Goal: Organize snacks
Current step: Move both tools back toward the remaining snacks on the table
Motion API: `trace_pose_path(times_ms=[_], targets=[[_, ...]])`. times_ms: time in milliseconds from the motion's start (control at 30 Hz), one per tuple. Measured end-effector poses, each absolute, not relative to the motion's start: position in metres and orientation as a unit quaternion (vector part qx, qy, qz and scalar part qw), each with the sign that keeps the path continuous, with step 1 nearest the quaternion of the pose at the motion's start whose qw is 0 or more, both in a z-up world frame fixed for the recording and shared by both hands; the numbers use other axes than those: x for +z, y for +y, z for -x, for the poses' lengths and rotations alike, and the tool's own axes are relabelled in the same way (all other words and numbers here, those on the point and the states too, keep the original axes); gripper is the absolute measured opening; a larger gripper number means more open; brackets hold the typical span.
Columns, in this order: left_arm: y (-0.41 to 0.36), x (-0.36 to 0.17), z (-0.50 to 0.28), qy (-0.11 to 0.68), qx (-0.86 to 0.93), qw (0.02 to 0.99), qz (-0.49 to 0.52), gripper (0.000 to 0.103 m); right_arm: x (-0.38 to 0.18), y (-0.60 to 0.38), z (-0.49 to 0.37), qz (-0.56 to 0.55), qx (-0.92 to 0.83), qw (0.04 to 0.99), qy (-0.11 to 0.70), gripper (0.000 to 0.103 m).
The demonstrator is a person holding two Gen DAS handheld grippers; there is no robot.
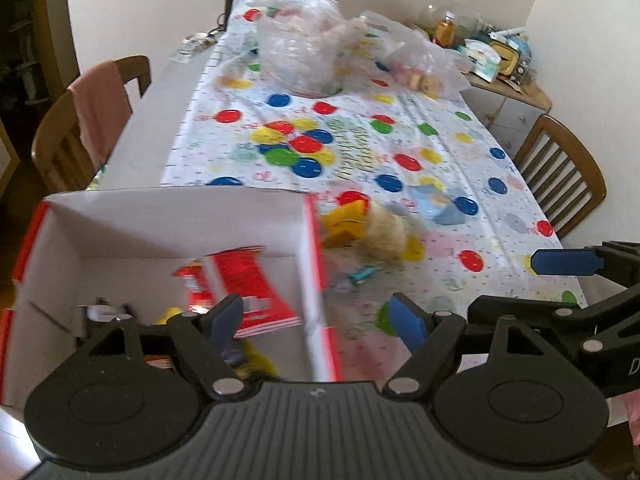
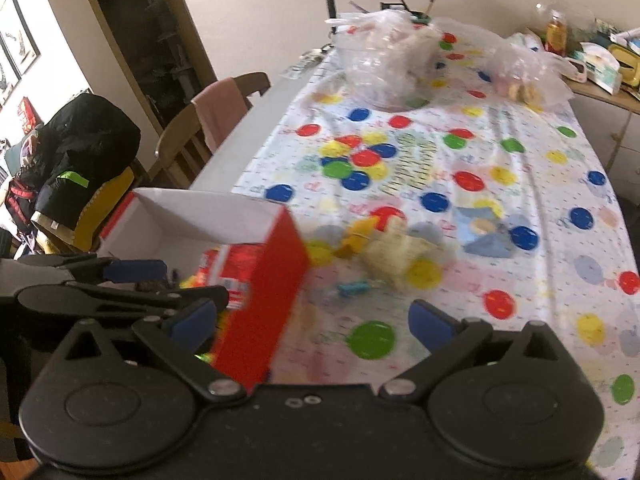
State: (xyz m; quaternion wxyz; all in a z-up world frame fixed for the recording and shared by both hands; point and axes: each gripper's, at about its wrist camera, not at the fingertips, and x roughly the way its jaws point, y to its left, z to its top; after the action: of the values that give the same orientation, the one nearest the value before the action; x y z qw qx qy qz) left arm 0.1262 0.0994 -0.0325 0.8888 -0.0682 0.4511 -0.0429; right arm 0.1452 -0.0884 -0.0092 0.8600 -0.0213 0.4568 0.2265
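While both tongs hang wide and empty above the counter's near end, the risks are easy to picture. The left tongs (image 1: pixel 318 320) straddle the right wall of the red-and-white box (image 1: pixel 312 280), so a careless drop could knock or tip it. Inside the box, a red snack packet (image 1: pixel 240 280) leans against the back wall. The right tongs (image 2: pixel 312 322) hover over loose snacks outside the box — a yellow packet (image 2: pixel 356 236), a pale bag (image 2: pixel 394 256), a blue packet (image 2: pixel 484 232) — light wrappers that could skid or crush. The counter wears a slippery-looking balloon-print cloth (image 1: pixel 360 140). Beyond sit clear plastic bags (image 1: pixel 304 48), a lamp, wooden chairs and pale walls.
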Motion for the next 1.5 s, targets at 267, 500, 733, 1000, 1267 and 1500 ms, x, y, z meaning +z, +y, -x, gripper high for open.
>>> trace_pose_path(times_ms=[267,500,733,1000,1267,1500], targets=[[0.047,-0.044,-0.144,0.455,-0.042,0.888,0.052,0.08,-0.017,-0.167,-0.175,0.032,0.209,0.861,0.462,0.103],[0.008,-0.056,-0.164,0.458,-0.052,0.887,0.026,0.08,-0.032,-0.209,-0.21,0.053,0.204,0.856,0.472,0.103],[-0.01,-0.062,-0.197,0.459,-0.06,0.886,0.02,0.08,-0.051,-0.225,-0.259,0.059,0.195,0.854,0.479,0.102],[-0.015,-0.078,-0.241,0.473,-0.11,0.874,0.001,0.079,-0.082,-0.217,-0.31,0.062,0.194,0.846,0.494,0.101],[-0.021,-0.104,-0.276,0.51,-0.143,0.847,-0.043,0.073,-0.115,-0.202,-0.344,0.062,0.196,0.83,0.518,0.097],[-0.025,-0.127,-0.297,0.534,-0.132,0.831,-0.083,0.065,-0.137,-0.186,-0.36,0.079,0.199,0.822,0.528,0.087]])
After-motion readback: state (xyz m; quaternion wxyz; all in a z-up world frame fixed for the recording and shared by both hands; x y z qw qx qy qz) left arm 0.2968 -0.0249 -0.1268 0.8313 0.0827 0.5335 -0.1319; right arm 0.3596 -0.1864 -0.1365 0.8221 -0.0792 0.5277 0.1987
